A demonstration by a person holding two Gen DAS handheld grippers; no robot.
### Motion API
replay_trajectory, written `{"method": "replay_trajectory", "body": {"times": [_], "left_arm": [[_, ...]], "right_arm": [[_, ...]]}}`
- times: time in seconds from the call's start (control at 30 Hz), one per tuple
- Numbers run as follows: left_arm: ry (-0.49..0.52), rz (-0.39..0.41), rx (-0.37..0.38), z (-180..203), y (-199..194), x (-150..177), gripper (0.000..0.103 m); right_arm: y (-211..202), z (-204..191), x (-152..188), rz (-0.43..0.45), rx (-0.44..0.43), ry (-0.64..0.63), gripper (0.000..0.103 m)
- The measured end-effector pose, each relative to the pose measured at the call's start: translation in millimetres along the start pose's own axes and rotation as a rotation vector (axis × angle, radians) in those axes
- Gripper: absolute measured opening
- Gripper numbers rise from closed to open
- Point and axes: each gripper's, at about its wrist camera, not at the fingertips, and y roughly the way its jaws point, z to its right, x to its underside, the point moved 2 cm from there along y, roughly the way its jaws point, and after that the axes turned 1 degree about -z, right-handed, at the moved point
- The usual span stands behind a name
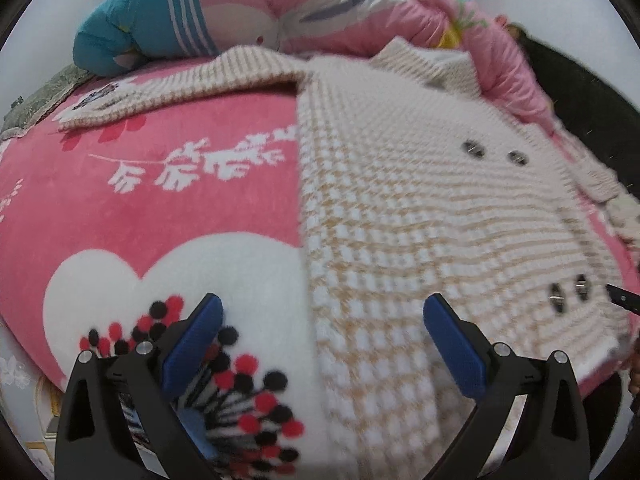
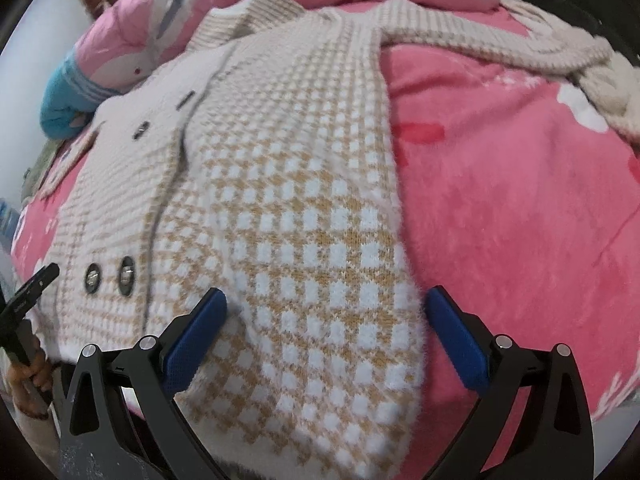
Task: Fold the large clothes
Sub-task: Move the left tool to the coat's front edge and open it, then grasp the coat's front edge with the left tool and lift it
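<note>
A large knitted cardigan [image 1: 420, 184], cream with tan checks and dark buttons, lies spread flat on a pink bed blanket [image 1: 160, 200]. One sleeve [image 1: 180, 84] stretches out to the left in the left wrist view; the other sleeve [image 2: 500, 40] runs to the far right in the right wrist view. My left gripper [image 1: 324, 332] is open above the cardigan's left lower hem edge, holding nothing. My right gripper [image 2: 326, 328] is open over the cardigan [image 2: 300, 200] near its right lower hem corner, also holding nothing. The left gripper's tip [image 2: 36, 284] shows at the left edge of the right wrist view.
A pink quilt [image 1: 360, 4] and a teal striped cushion [image 1: 132, 32] are piled at the far side of the bed. A dark garment [image 1: 580, 92] lies at the far right. The blanket [image 2: 520, 200] lies bare right of the cardigan. A hand [image 2: 28, 376] holds the left gripper.
</note>
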Motion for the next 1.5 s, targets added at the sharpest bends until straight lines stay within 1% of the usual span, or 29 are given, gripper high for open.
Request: {"method": "replay_trajectory", "body": {"times": [0.07, 0.13, 0.2, 0.27, 0.33, 0.43, 0.47, 0.53, 0.6, 0.63, 0.7, 0.77, 0.87, 1.0, 1.07, 1.1, 1.13, 1.17, 1.2, 1.23, 1.27, 1.3, 1.37, 1.4, 1.5], "left_arm": [[0.010, 0.029, 0.033, 2.4, -9.7, 2.8, 0.099], [0.028, 0.036, 0.071, 6.4, -16.3, 6.8, 0.099], [0.056, 0.044, 0.095, 12.4, -22.2, 13.0, 0.099], [0.070, 0.043, 0.105, 15.1, -24.6, 18.4, 0.098], [0.065, 0.042, 0.118, 15.8, -24.5, 21.8, 0.093], [0.018, 0.031, 0.123, 10.8, -15.2, 19.5, 0.085], [0.004, 0.029, 0.124, 9.3, -13.7, 19.1, 0.078], [-0.025, 0.037, 0.131, 4.6, -7.1, 13.0, 0.070], [-0.049, 0.039, 0.138, 0.9, -2.1, 7.8, 0.057], [-0.061, 0.038, 0.140, -1.2, 1.2, 5.1, 0.054], [-0.084, 0.025, 0.139, -5.6, 6.7, 1.9, 0.043], [-0.101, 0.015, 0.157, -8.4, 7.4, 2.0, 0.040], [-0.101, -0.008, 0.194, -7.9, 1.8, 8.7, 0.038], [-0.107, -0.061, 0.221, -7.6, -2.0, 19.6, 0.038], [-0.106, -0.074, 0.208, -5.7, -1.6, 22.3, 0.038], [-0.101, -0.077, 0.192, -3.6, -0.6, 22.6, 0.038], [-0.092, -0.078, 0.176, -1.9, 0.4, 23.2, 0.038], [-0.074, -0.077, 0.140, 3.2, 2.2, 22.8, 0.039], [-0.061, -0.075, 0.116, 6.2, 2.2, 23.4, 0.039], [-0.040, -0.068, 0.085, 10.8, 0.5, 23.3, 0.038], [-0.022, -0.063, 0.063, 13.6, -1.4, 22.7, 0.034], [0.003, -0.051, 0.032, 17.7, -6.2, 22.0, 0.022], [0.044, -0.024, 0.006, 23.7, -20.2, 19.6, 0.011], [0.057, -0.005, -0.004, 25.4, -28.3, 17.8, 0.010], [0.083, 0.052, -0.018, 29.4, -57.9, 7.9, 0.008]], "right_arm": [[-14.4, 4.5, 0.7, 0.030, -0.058, 0.005, 0.096], [-24.8, 8.7, 3.6, 0.042, -0.098, 0.011, 0.096], [-33.9, 12.1, 9.1, 0.046, -0.157, 0.015, 0.094], [-35.3, 11.7, 12.7, 0.035, -0.189, 0.014, 0.088], [-35.0, 13.6, 17.2, 0.018, -0.192, 0.013, 0.084], [-33.7, 19.2, 18.6, 0.002, -0.195, 0.031, 0.078], [-34.1, 20.0, 16.9, 0.000, -0.205, 0.043, 0.076], [-30.6, 25.1, 15.1, -0.002, -0.233, 0.086, 0.073], [-26.0, 32.6, 10.6, -0.008, -0.264, 0.135, 0.067], [-23.6, 36.7, 9.1, -0.014, -0.276, 0.158, 0.061], [-19.0, 46.7, 6.8, -0.024, -0.302, 0.211, 0.056], [-11.1, 55.6, 6.2, -0.044, -0.344, 0.264, 0.049], [-6.2, 60.0, 12.4, -0.071, -0.385, 0.303, 0.048], [-12.7, 49.9, 21.2, -0.098, -0.431, 0.285, 0.047], [-13.4, 42.4, 27.1, -0.119, -0.436, 0.257, 0.037], [-12.3, 39.3, 28.8, -0.124, -0.421, 0.243, 0.034], [-10.4, 36.4, 29.5, -0.125, -0.399, 0.231, 0.027], [-9.0, 34.3, 29.7, -0.123, -0.364, 0.219, 0.016], [-9.5, 33.1, 30.7, -0.121, -0.355, 0.215, 0.013], [-12.8, 30.8, 29.3, -0.112, -0.343, 0.209, 0.007], [-19.0, 26.4, 26.9, -0.095, -0.308, 0.187, 0.006], [-25.2, 21.4, 25.3, -0.074, -0.278, 0.161, 0.005], [-41.1, 11.8, 20.6, -0.024, -0.227, 0.106, 0.005], [-54.8, 6.9, 17.7, 0.011, -0.220, 0.082, 0.005], [-84.9, 0.3, 11.1, 0.076, -0.247, 0.047, 0.004]]}}
